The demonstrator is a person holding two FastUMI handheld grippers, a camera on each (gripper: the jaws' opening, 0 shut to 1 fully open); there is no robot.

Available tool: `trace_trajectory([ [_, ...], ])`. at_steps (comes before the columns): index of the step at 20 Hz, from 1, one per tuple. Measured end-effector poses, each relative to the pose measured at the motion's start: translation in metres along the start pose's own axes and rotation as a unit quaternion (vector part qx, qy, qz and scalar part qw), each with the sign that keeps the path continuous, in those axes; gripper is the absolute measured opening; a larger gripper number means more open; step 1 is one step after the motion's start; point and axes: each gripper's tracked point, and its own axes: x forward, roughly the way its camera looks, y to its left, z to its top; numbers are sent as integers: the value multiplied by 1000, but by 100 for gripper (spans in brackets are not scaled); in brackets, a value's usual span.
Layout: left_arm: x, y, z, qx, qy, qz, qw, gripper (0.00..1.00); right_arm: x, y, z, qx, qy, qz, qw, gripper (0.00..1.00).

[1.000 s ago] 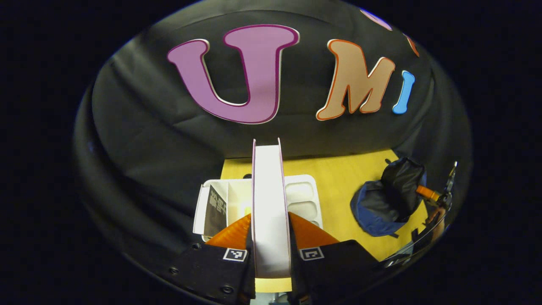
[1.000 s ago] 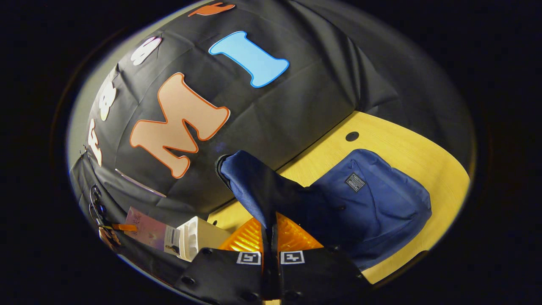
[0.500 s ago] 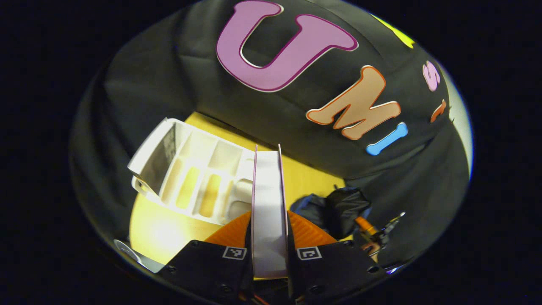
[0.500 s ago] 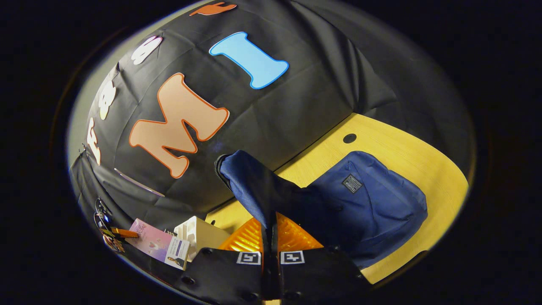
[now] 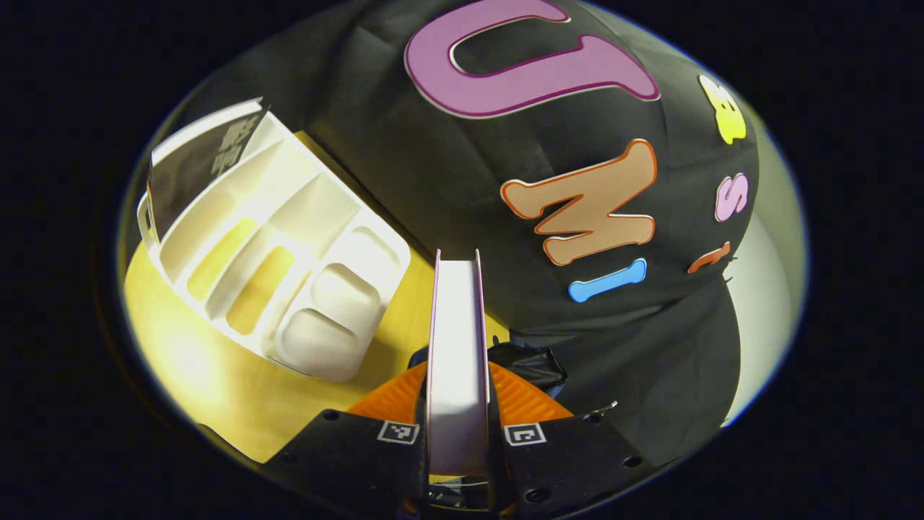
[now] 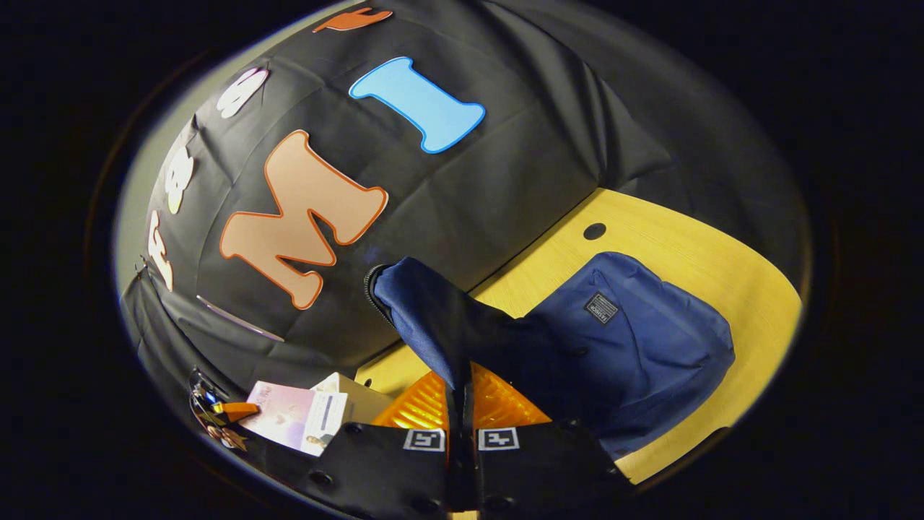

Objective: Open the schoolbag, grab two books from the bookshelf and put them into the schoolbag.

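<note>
- My left gripper (image 5: pixel 458 404) clamps a thick pink-covered book (image 5: pixel 456 361) edge-on, both fingers pressing its covers.
- My right gripper (image 6: pixel 460 412) is closed, pinching the raised flap (image 6: pixel 433 325) of the navy fabric schoolbag (image 6: pixel 635 347) on the yellow wooden table (image 6: pixel 722 267).
- White plastic bookshelf (image 5: pixel 289 245) lies left of the book, holding one dark book (image 5: pixel 195 166).
- Bag interior hidden.

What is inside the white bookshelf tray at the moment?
In the left gripper view, the white bookshelf has one dark book in its end slot. The other slots look bare, with the yellow table showing through two openings. The left gripper holds another book.
</note>
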Motion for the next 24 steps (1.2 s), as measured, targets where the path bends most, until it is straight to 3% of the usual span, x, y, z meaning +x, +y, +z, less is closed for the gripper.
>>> trace_trajectory([
  [7, 67, -6, -46, -35, 7, -81, 996, 29, -1, -1, 0, 3, -6, 4, 1000, 3],
  [14, 155, -9, -113, -41, 53, -92, 993, 27, -2, -2, -2, 3, -12, 6, 1000, 3],
  [15, 168, -8, -124, -36, 59, -91, 993, 30, -2, -3, -2, 3, -13, 6, 1000, 3],
  [24, 260, -11, -181, -43, 106, -77, 990, 29, -6, -1, 0, -6, -23, 4, 1000, 3],
])
